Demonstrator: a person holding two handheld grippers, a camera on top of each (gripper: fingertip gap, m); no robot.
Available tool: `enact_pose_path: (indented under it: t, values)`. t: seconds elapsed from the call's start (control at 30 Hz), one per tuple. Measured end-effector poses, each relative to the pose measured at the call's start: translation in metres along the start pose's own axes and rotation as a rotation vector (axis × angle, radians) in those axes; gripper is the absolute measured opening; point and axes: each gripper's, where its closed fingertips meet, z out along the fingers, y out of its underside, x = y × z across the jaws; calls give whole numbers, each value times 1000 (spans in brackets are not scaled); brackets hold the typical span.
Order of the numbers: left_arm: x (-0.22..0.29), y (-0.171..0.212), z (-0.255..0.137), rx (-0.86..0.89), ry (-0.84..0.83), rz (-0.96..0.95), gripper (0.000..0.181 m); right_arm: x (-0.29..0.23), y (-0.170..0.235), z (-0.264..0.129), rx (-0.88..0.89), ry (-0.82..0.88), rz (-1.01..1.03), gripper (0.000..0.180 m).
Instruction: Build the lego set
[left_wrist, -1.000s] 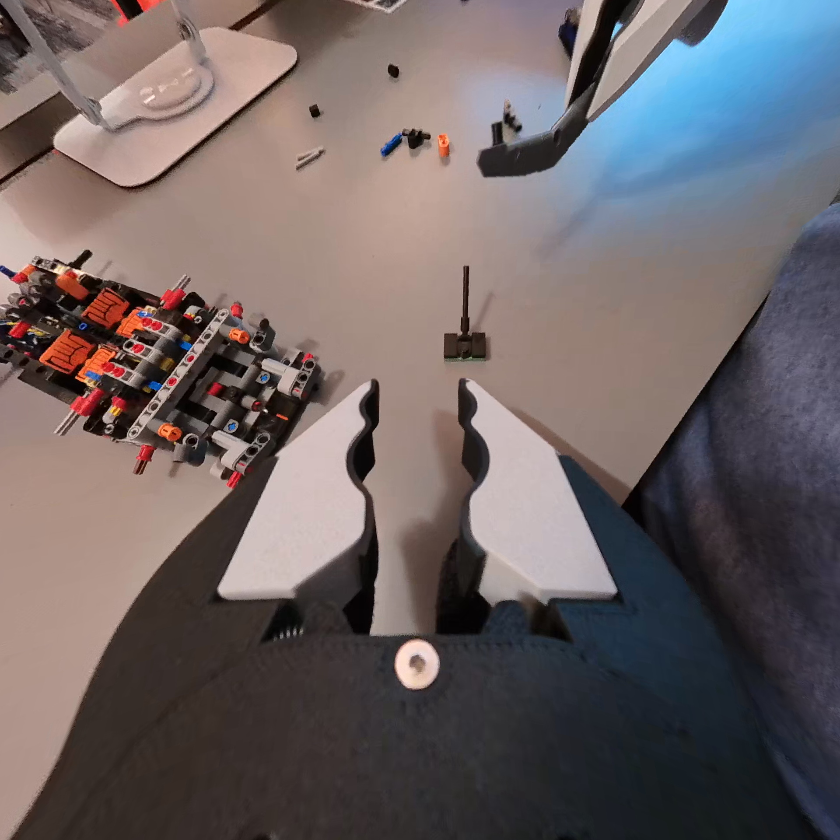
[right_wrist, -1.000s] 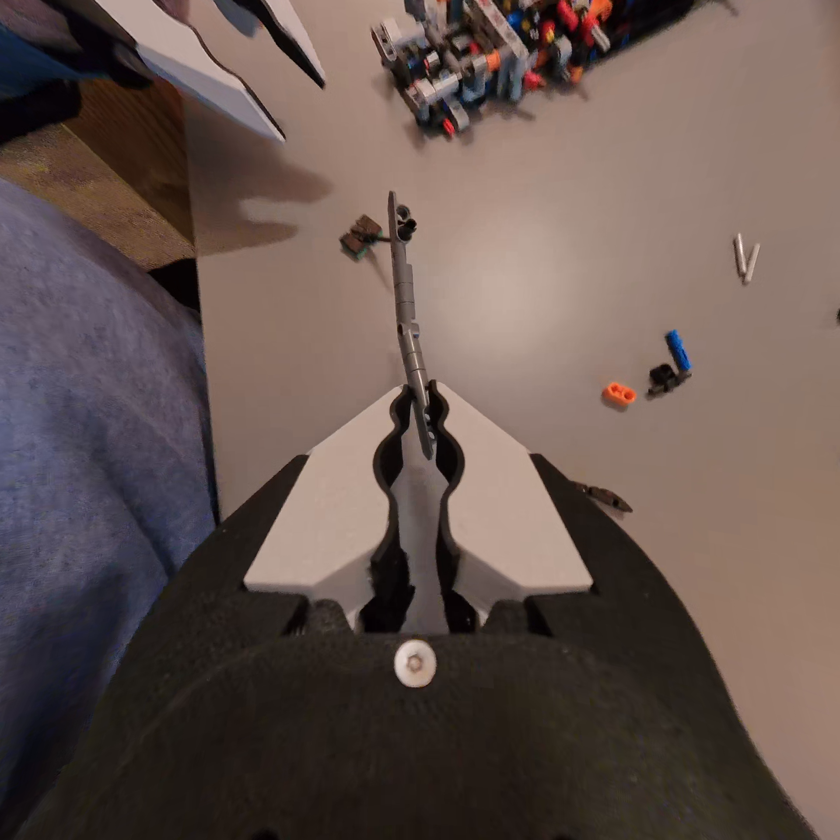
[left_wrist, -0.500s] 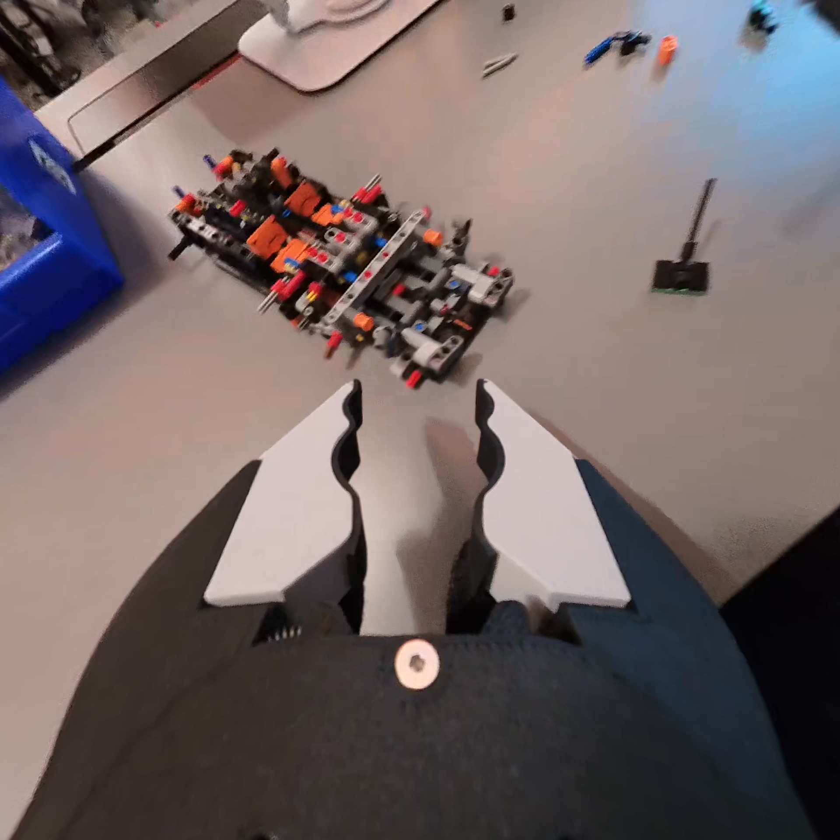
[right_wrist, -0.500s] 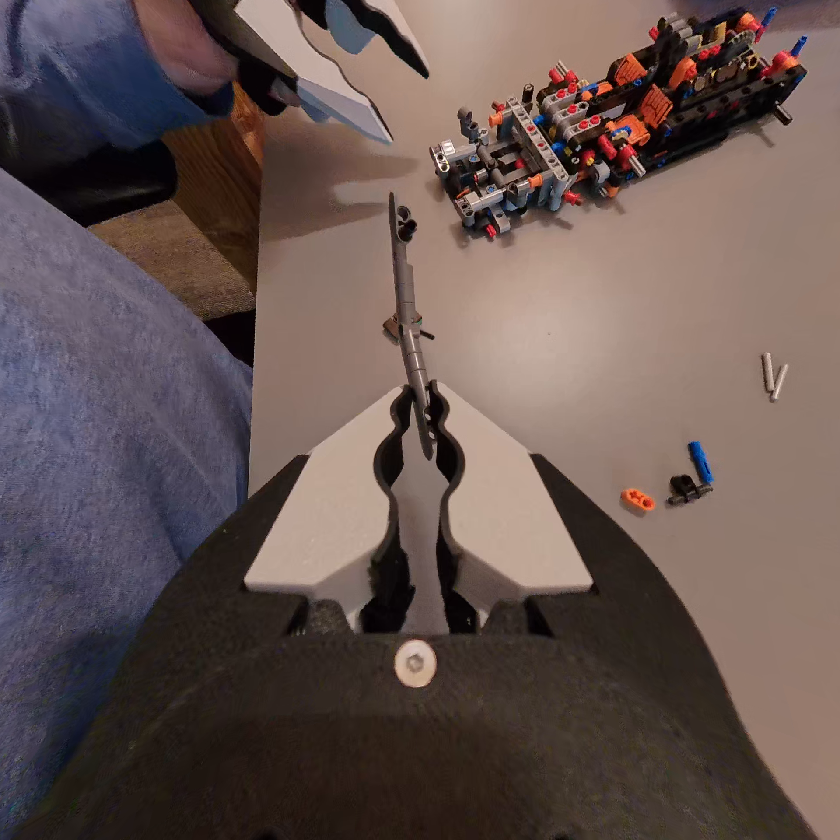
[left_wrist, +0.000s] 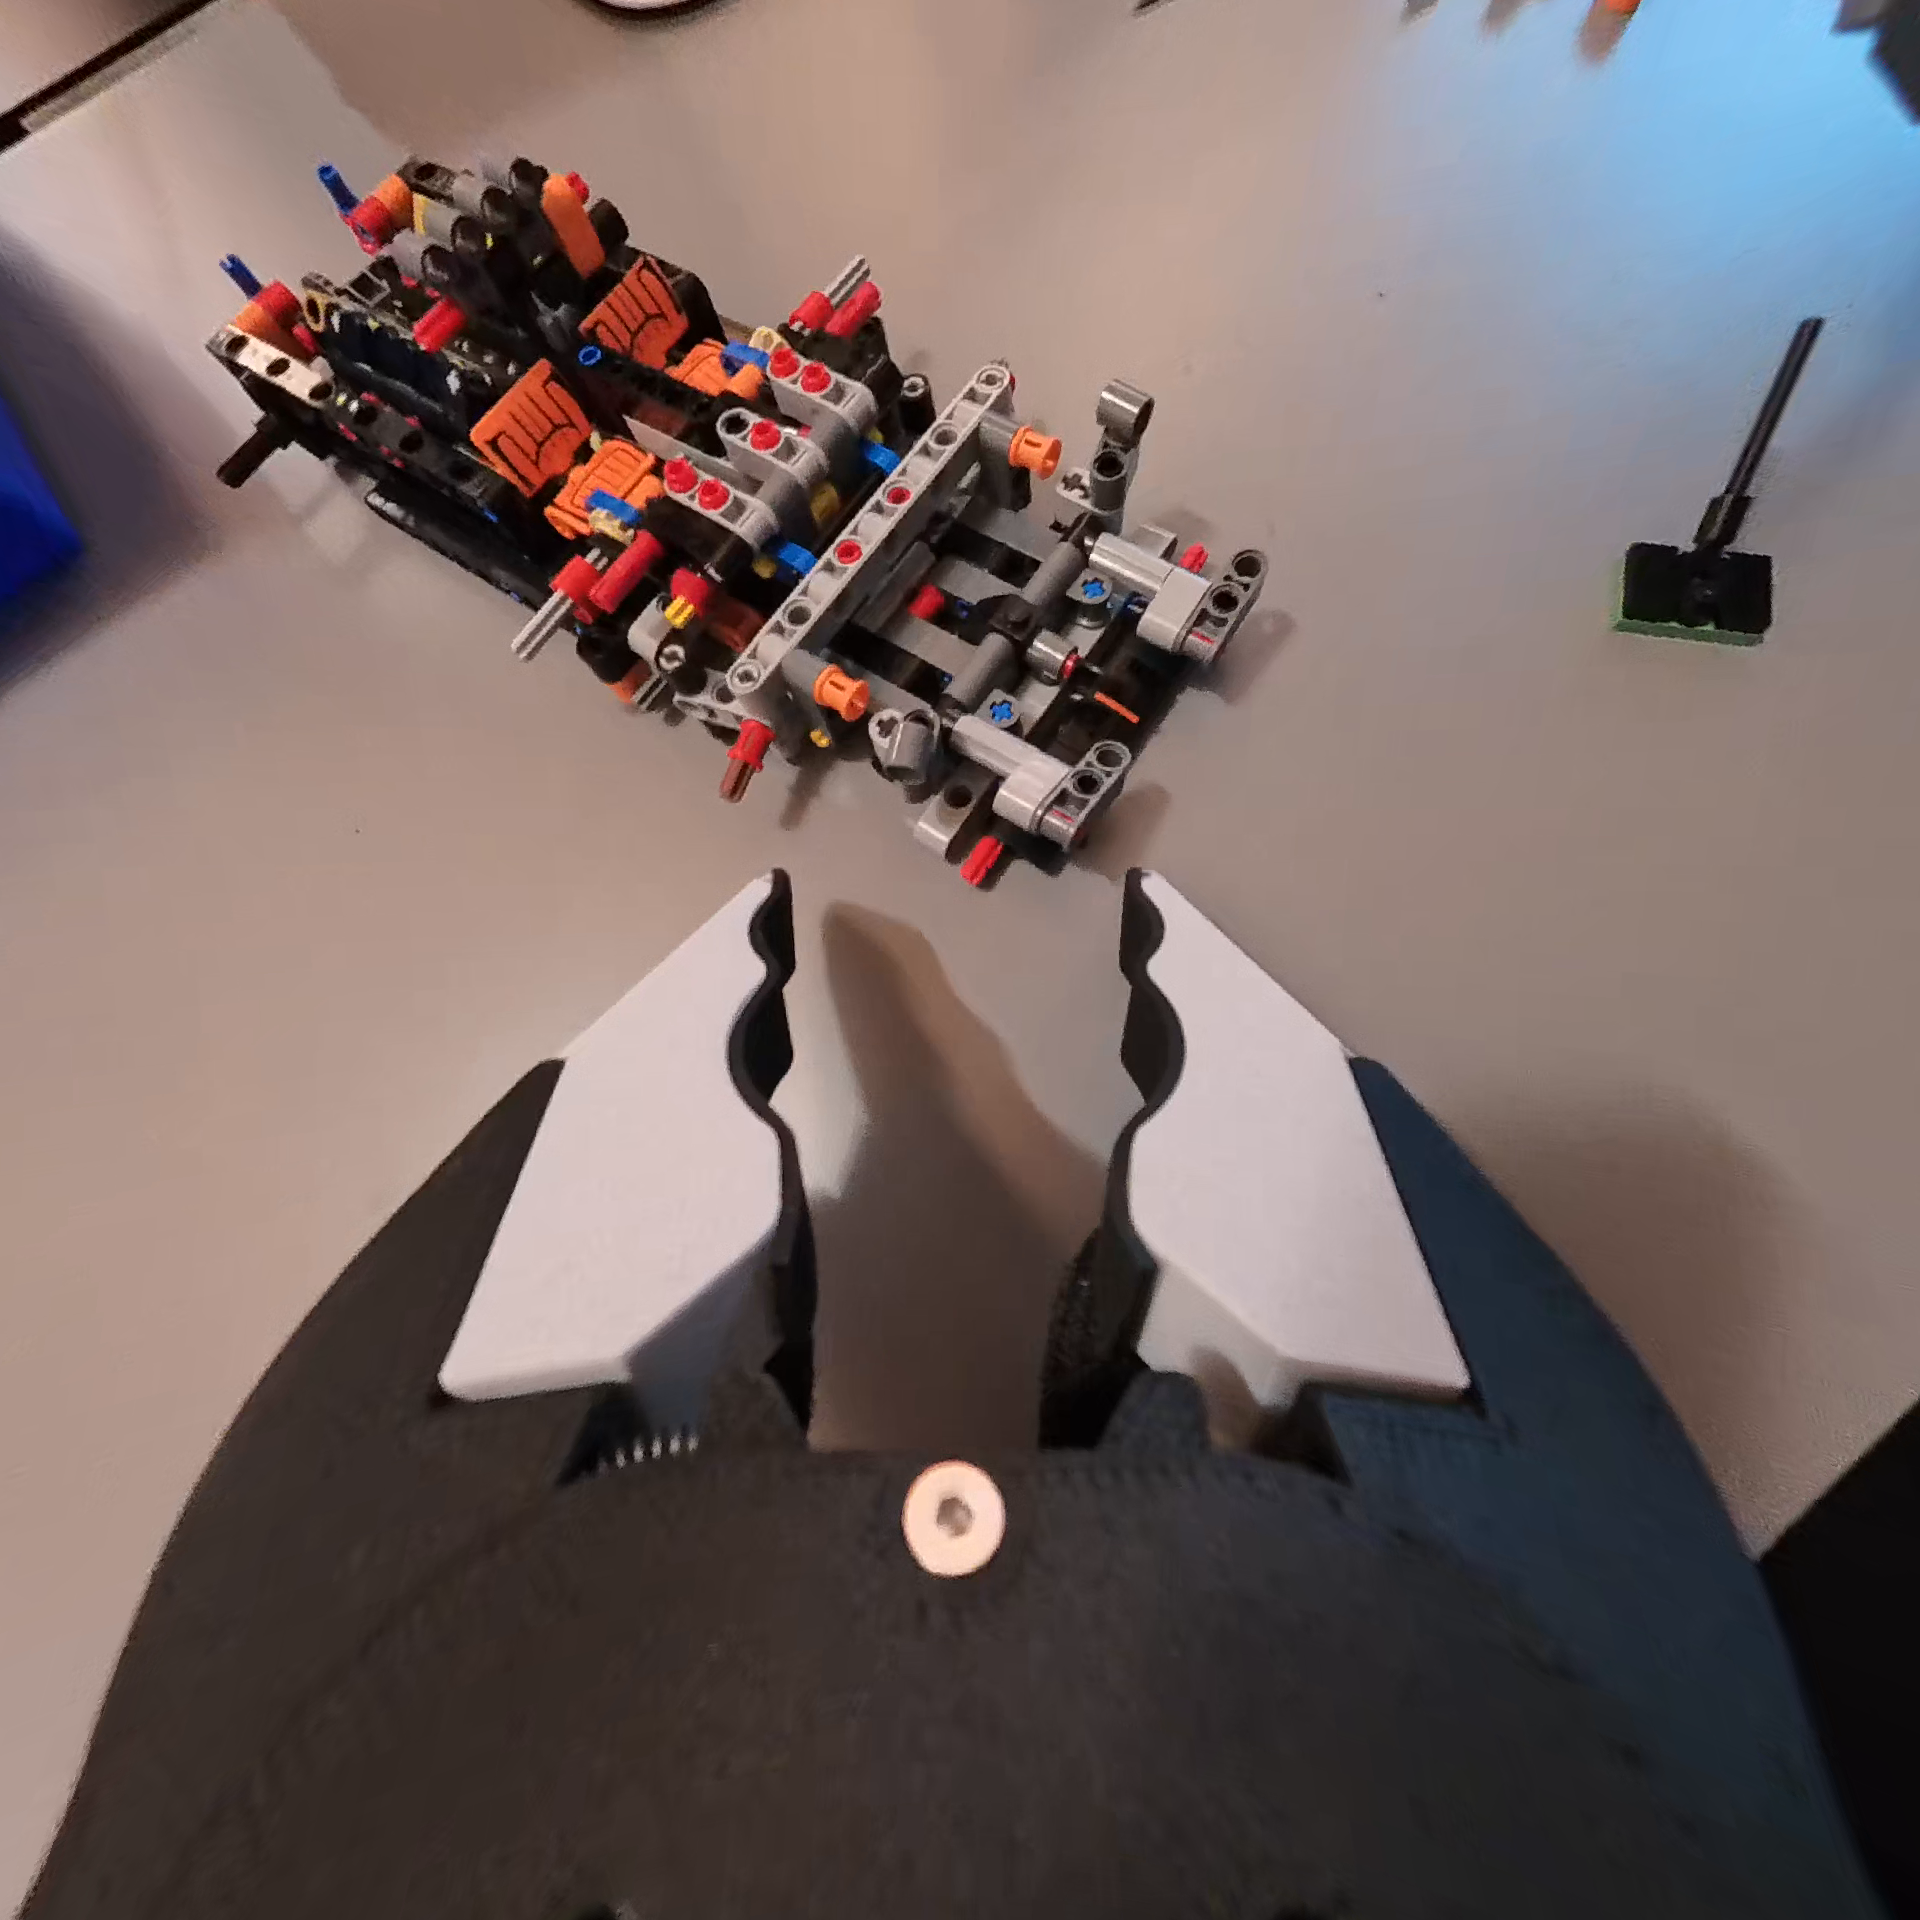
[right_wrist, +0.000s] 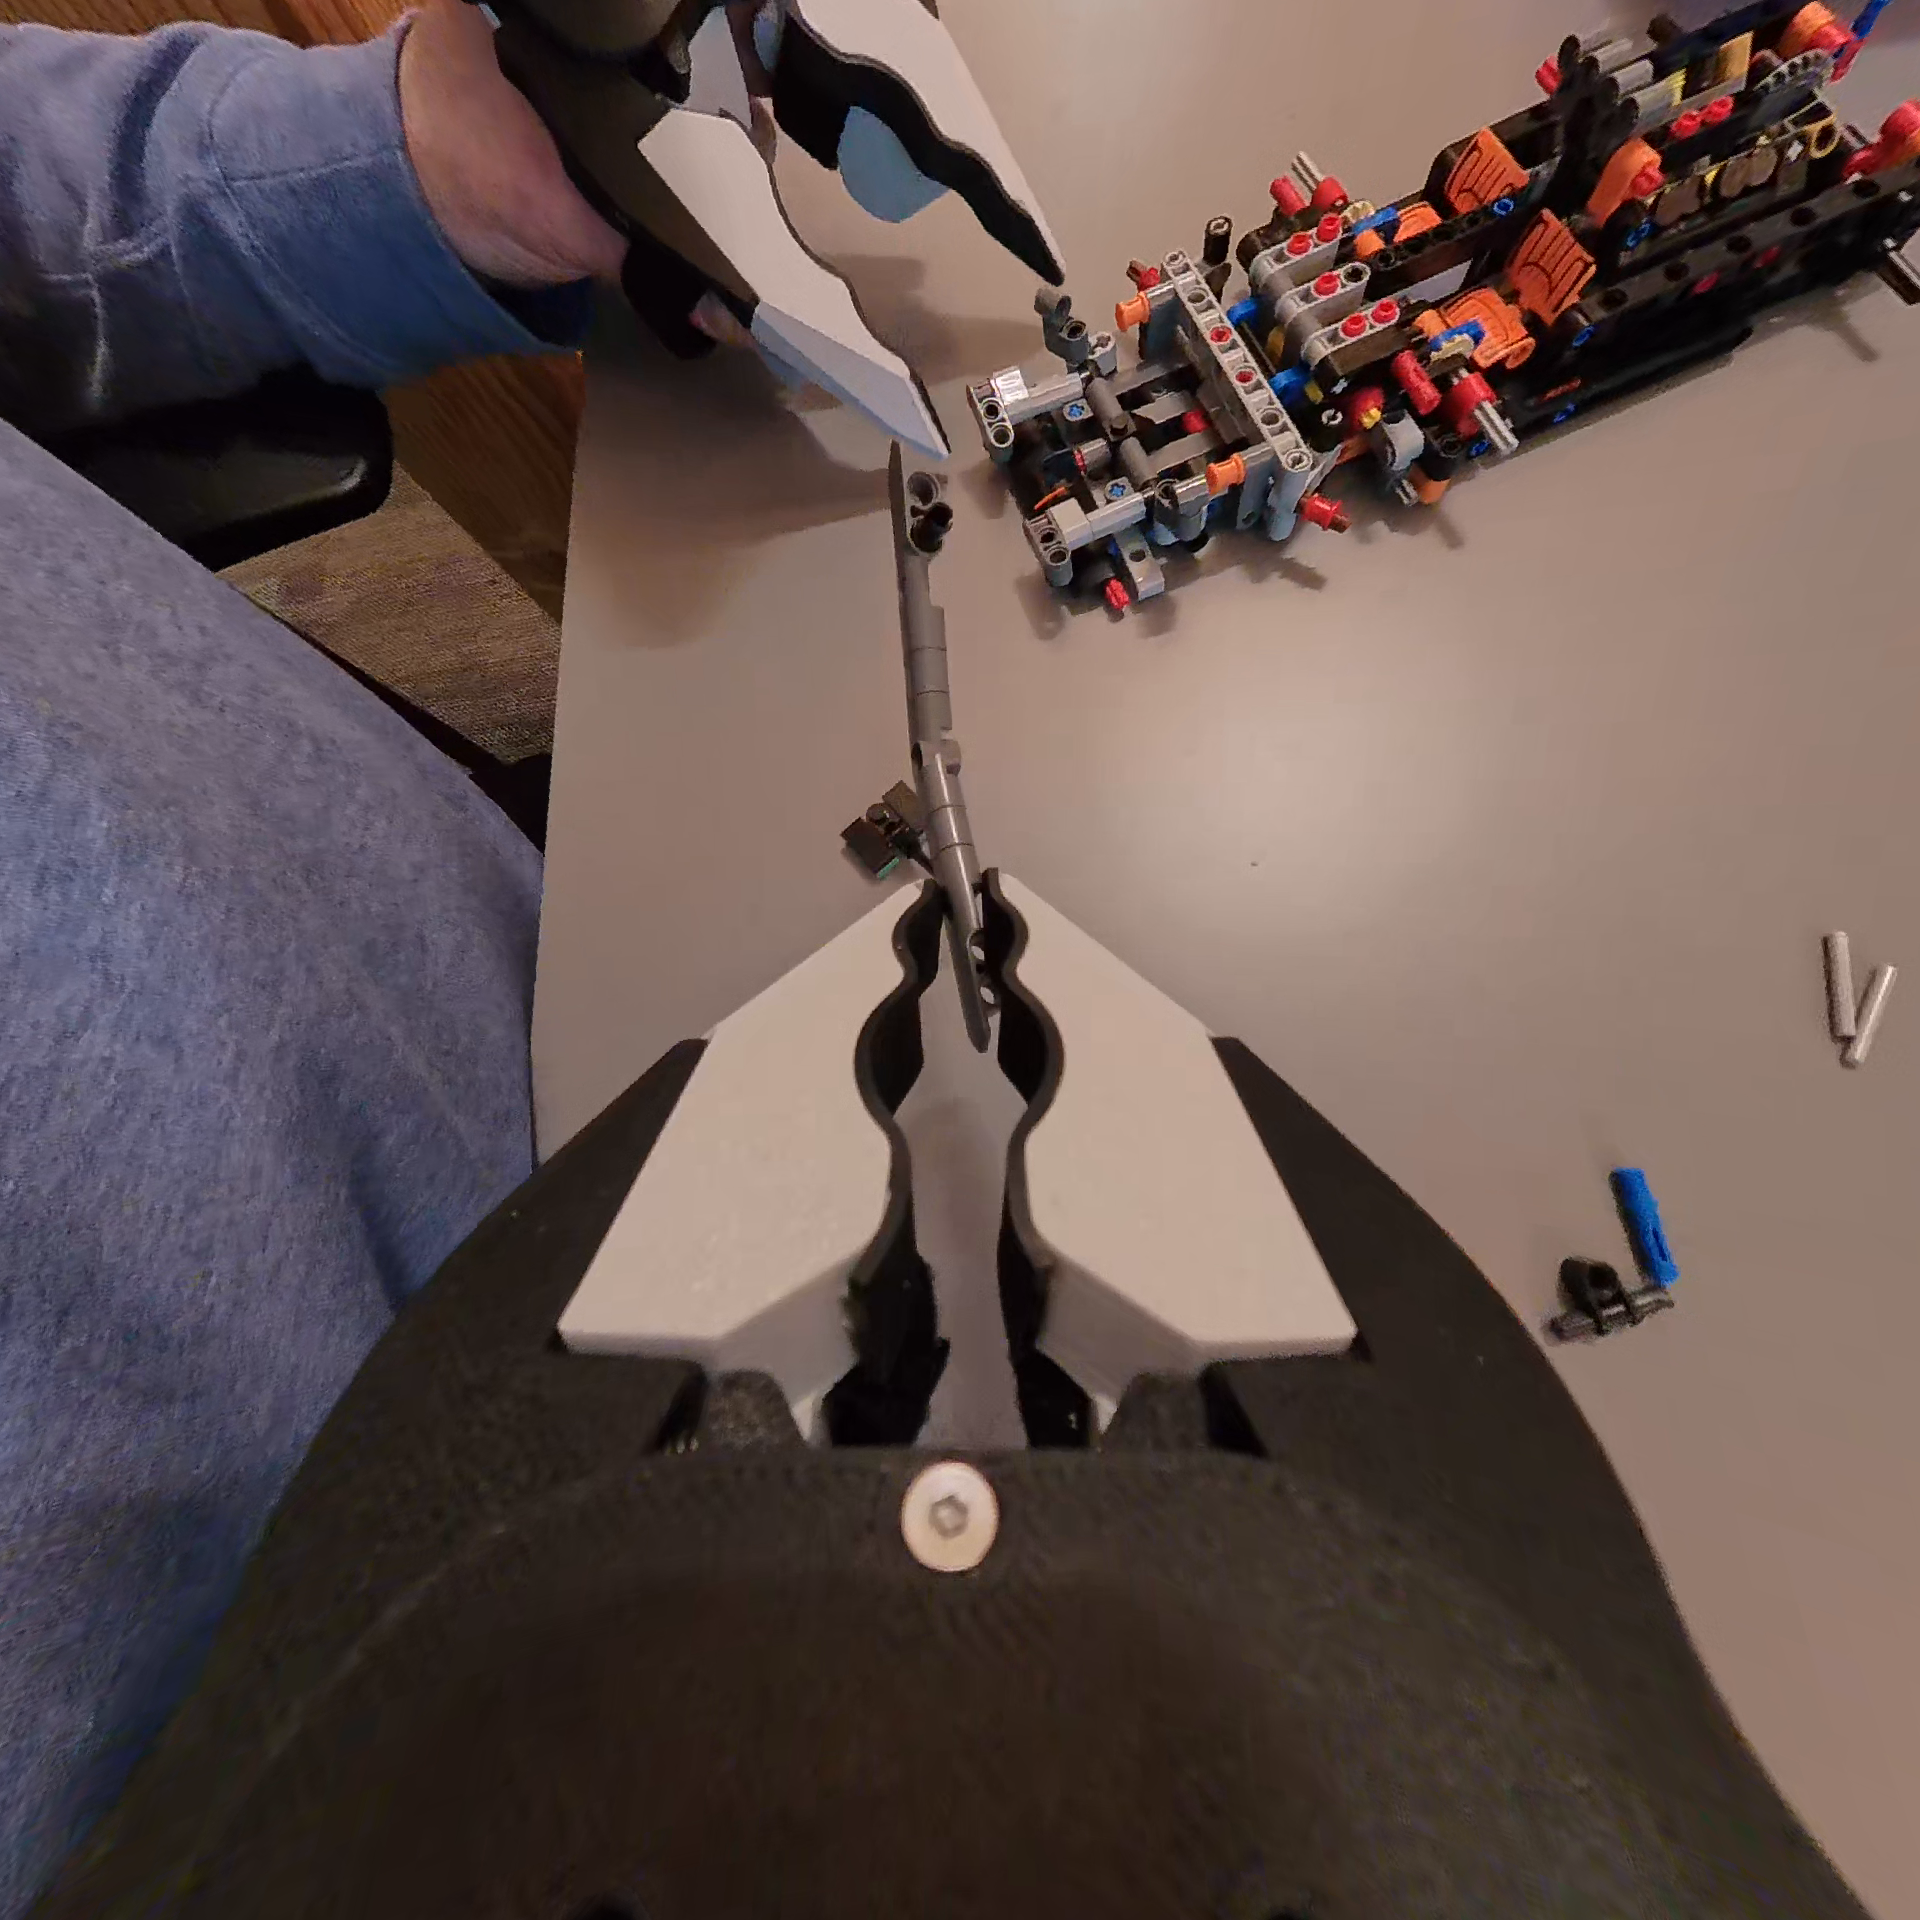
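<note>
The part-built lego chassis (left_wrist: 727, 520), black and grey with orange and red parts, lies on the grey table; it also shows in the right wrist view (right_wrist: 1403, 343). My left gripper (left_wrist: 956, 894) is open and empty, its tips just short of the chassis's near grey end. It shows from outside in the right wrist view (right_wrist: 997, 353). My right gripper (right_wrist: 961, 904) is shut on a long grey axle assembly (right_wrist: 925, 665) that points forward, its far connector end near the left gripper's tip. A small black piece with a thin axle on a green plate (left_wrist: 1704, 582) lies to the right.
Loose parts lie on the table: two light grey pins (right_wrist: 1855, 997), a blue pin (right_wrist: 1644, 1226) and a black connector (right_wrist: 1595, 1294). The table edge (right_wrist: 556, 727) runs on the left, with a blue-clothed leg (right_wrist: 208, 935) and a blue sleeve (right_wrist: 208, 208) beyond it. Spacing between my two grippers at the tips: around 20 cm. My left tips are about 30 cm from the blue pin (right_wrist: 1644, 1226), my right tips only 15 cm.
My left gripper swung left and closed in on the chassis, opening wider. My right gripper, still holding the axle assembly, pulled back and turned toward the chassis.
</note>
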Motion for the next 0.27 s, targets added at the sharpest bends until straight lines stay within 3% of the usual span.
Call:
enact_pose_path:
  t: [0.03,0.27]
  values:
    - [1,0,1,-2,2,4,61,1,0,2,-1,-3,3,5]
    - [0,-1,4,-7,20,-11,60,10,-2,11,5,-31,30,5]
